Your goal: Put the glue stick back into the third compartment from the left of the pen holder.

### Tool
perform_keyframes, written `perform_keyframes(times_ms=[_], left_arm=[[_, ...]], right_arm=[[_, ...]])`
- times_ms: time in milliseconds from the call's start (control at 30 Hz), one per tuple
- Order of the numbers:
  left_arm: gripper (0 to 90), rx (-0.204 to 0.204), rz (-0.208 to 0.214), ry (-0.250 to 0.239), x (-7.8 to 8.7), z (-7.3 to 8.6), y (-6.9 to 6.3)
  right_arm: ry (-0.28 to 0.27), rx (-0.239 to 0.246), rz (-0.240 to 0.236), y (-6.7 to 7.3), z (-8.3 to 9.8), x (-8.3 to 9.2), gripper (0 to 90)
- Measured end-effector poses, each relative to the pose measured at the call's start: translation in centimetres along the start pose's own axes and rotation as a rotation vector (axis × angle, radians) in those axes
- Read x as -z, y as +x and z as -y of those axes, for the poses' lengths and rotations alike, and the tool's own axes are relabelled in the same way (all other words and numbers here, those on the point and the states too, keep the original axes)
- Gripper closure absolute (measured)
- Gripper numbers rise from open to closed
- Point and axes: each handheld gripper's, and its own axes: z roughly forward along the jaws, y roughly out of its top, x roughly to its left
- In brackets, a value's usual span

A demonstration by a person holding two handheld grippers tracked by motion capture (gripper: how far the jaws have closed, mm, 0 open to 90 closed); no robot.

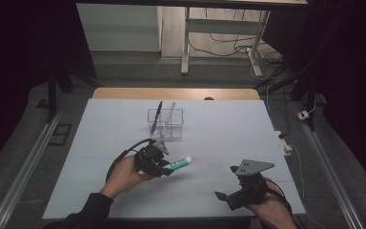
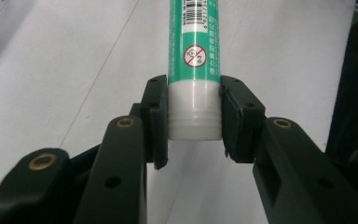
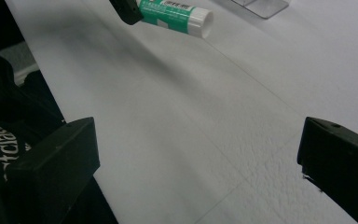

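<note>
Glue stick (image 1: 180, 163), green with white ends, is pinched at one white end by the jaws of the left gripper (image 1: 164, 168) and held clear of the white table (image 1: 219, 133), probably so it can be carried to the clear organizer (image 1: 165, 122) holding a blue pen (image 1: 157, 117). The right gripper (image 1: 225, 196) is kept spread and empty near the front edge.

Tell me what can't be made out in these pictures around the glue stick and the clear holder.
- Glue stick, left gripper view: far end cut off by the top edge.
- Glue stick label, high view: too small to read.
- Clear holder, high view: too small to tell which compartment the blue pen stands in.
- Right gripper, right gripper view: jaw ends cut off by the edges.
</note>
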Motion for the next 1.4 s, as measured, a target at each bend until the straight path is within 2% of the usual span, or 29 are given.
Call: perform_keyframes(times_ms=[267, 367, 600, 633, 767, 800, 867, 933, 967, 1000, 1067, 1100, 1167, 1200, 1333, 1400], left_arm=[[64.8, -0.005, 0.009, -0.006, 0.3, -0.4, -0.3], [64.8, -0.009, 0.011, -0.007, 0.5, -0.6, -0.4], [64.8, -0.018, 0.019, -0.004, 0.6, -1.3, -0.6], [64.8, -0.016, 0.021, -0.003, 0.5, -1.4, -0.6], [64.8, -0.024, 0.025, 0.002, 0.5, -1.7, -0.8], [64.8, -0.025, 0.026, 0.004, 0.5, -1.7, -0.8], [64.8, -0.026, 0.029, 0.006, 0.4, -1.9, -0.8], [64.8, -0.028, 0.032, 0.010, 0.4, -2.0, -0.9], [64.8, -0.031, 0.033, 0.014, 0.4, -2.1, -0.9], [64.8, -0.030, 0.036, 0.013, 0.3, -2.1, -0.9], [64.8, -0.034, 0.038, 0.014, 0.3, -2.3, -1.0], [64.8, -0.033, 0.040, 0.015, 0.3, -2.4, -1.1], [64.8, -0.035, 0.043, 0.015, 0.2, -2.5, -1.1], [64.8, -0.037, 0.043, 0.015, 0.2, -2.6, -1.2], [64.8, -0.038, 0.046, 0.018, 0.3, -2.8, -1.3], [64.8, -0.038, 0.048, 0.019, 0.2, -2.9, -1.3]], right_arm=[[0.045, 0.119, 0.058, 0.7, -1.4, -1.4, 0.0], [0.059, 0.140, 0.059, 0.8, -1.8, -1.9, 0.0], [0.075, 0.257, 0.085, 1.5, -2.9, -3.0, 0.0], [0.075, 0.261, 0.087, 1.7, -3.1, -3.2, 0.0], [0.082, 0.333, 0.122, 2.2, -3.7, -4.1, 0.0], [0.085, 0.370, 0.133, 2.2, -3.8, -4.2, 0.0], [0.086, 0.408, 0.147, 2.6, -4.0, -4.7, 0.0], [0.094, 0.432, 0.163, 2.9, -4.3, -5.0, 0.0], [0.094, 0.426, 0.167, 3.2, -4.4, -5.2, 0.0], [0.104, 0.459, 0.174, 3.2, -4.5, -5.4, 0.0], [0.103, 0.468, 0.183, 3.5, -4.6, -5.8, 0.0], [0.116, 0.512, 0.191, 3.3, -4.7, -5.9, 0.0], [0.117, 0.536, 0.210, 3.6, -4.7, -6.3, 0.0], [0.118, 0.533, 0.217, 3.8, -4.7, -6.5, 0.0], [0.119, 0.607, 0.259, 4.3, -4.7, -7.4, 1.3], [0.125, 0.663, 0.276, 4.3, -4.8, -7.6, 4.1]])
